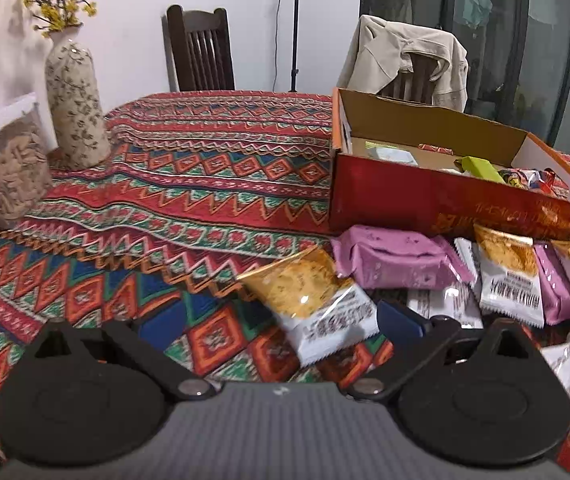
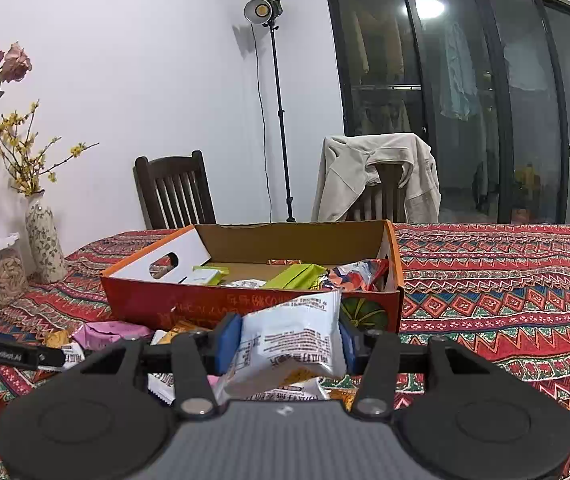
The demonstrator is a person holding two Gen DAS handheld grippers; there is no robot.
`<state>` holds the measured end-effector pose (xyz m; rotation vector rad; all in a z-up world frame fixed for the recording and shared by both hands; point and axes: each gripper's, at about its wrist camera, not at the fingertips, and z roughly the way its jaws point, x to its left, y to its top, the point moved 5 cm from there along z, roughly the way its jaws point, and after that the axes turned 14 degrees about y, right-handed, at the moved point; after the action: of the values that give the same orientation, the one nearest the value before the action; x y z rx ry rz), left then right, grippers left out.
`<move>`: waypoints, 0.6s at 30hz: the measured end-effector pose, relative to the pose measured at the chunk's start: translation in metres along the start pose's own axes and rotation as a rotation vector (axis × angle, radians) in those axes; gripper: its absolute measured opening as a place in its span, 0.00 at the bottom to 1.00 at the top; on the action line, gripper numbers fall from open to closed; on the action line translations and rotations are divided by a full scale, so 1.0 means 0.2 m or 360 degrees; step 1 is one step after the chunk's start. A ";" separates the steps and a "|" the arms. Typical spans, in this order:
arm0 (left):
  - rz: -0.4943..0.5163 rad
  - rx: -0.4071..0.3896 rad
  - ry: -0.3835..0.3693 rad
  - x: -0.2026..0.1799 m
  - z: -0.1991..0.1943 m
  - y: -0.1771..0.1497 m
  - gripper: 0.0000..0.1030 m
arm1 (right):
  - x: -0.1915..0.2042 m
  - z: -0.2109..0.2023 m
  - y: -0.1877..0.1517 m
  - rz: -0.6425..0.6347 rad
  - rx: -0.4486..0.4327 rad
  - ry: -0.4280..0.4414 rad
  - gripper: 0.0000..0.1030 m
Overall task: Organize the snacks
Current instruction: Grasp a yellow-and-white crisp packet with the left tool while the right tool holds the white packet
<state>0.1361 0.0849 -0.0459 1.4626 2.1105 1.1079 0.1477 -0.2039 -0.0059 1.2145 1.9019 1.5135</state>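
Nearest the right wrist camera, a white snack packet [image 2: 291, 336] is being gripped between the blue pads of the right tongs [image 2: 290, 342], its printed back turned toward the lens and its lower edge hanging above other packets on the table [image 2: 505, 280]. The packet is being held just in front of the near wall of an open cardboard box [image 2: 253, 304], red and orange outside and brown inside, in which green wrappers [image 2: 293, 276] and a red-and-white patterned bag [image 2: 355, 274] are lying. In the left wrist view, the left tongs [image 1: 281, 322] are being held wide open above the patterned tablecloth, with nothing pressed between the pads; an orange-and-white packet [image 1: 313, 300] is lying between the spread fingers, touching neither so far as can be seen. To its right, a loose heap is being formed by purple packets [image 1: 397, 258] and further orange-and-white packets [image 1: 509, 276], crowded against the box's front wall. A floral ceramic vase [image 1: 75, 104] with yellow-flowered twigs and a clear jar [image 1: 13, 168] of pale, elongated contents are standing at the table's far left, well apart from the snacks. Behind the table, two dark wooden chairs are being shown, one [image 2: 173, 192] bare and the other draped with a beige jacket [image 2: 381, 176]; a light stand [image 2: 277, 112] is standing between them against the white wall.
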 end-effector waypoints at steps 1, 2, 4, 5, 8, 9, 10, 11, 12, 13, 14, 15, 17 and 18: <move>-0.0003 0.0014 0.0015 -0.01 0.02 0.01 1.00 | 0.00 0.00 0.00 0.0002 0.0000 -0.0001 0.47; -0.0009 0.0028 0.0031 -0.02 0.04 0.02 1.00 | 0.00 0.00 0.00 0.0004 0.0000 -0.0001 0.47; -0.0016 0.0048 0.0052 -0.05 0.08 0.05 1.00 | 0.00 0.00 0.00 0.0005 0.0002 -0.0002 0.47; -0.0016 0.0058 0.0074 -0.05 0.09 0.05 1.00 | 0.00 0.00 0.00 0.0005 0.0003 -0.0002 0.47; 0.0001 0.0081 0.0113 -0.08 0.14 0.04 1.00 | 0.00 0.00 0.00 0.0007 0.0003 -0.0001 0.47; 0.0002 0.0086 0.0115 -0.07 0.15 0.04 1.00 | 0.00 0.00 0.00 0.0007 0.0003 -0.0001 0.47; -0.0004 0.0096 0.0113 -0.07 0.16 0.03 1.00 | 0.00 0.01 0.00 0.0008 0.0003 0.0000 0.47; -0.0009 0.0119 0.0108 -0.07 0.17 0.03 1.00 | 0.00 0.01 0.00 0.0009 0.0004 0.0001 0.47; -0.0028 0.0114 0.0102 -0.06 0.17 0.02 1.00 | 0.00 0.01 0.00 0.0009 0.0003 0.0002 0.47; -0.0029 0.0115 0.0107 -0.05 0.17 0.02 1.00 | 0.00 0.01 0.00 0.0008 0.0002 0.0004 0.47; -0.0032 0.0116 0.0107 -0.05 0.17 0.02 1.00 | 0.01 0.01 0.00 0.0007 0.0001 0.0005 0.48; -0.0032 0.0113 0.0110 -0.05 0.17 0.02 1.00 | 0.01 0.01 0.00 0.0006 -0.0001 0.0007 0.48; -0.0036 0.0113 0.0118 -0.05 0.17 0.02 1.00 | 0.01 0.00 0.00 0.0004 -0.0006 0.0009 0.48; -0.0038 0.0117 0.0121 -0.05 0.17 0.02 1.00 | 0.02 0.00 0.00 0.0004 -0.0009 0.0010 0.48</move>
<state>0.1651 0.0894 -0.0661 1.4451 2.2366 1.1049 0.1467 -0.2010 -0.0051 1.2112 1.8993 1.5247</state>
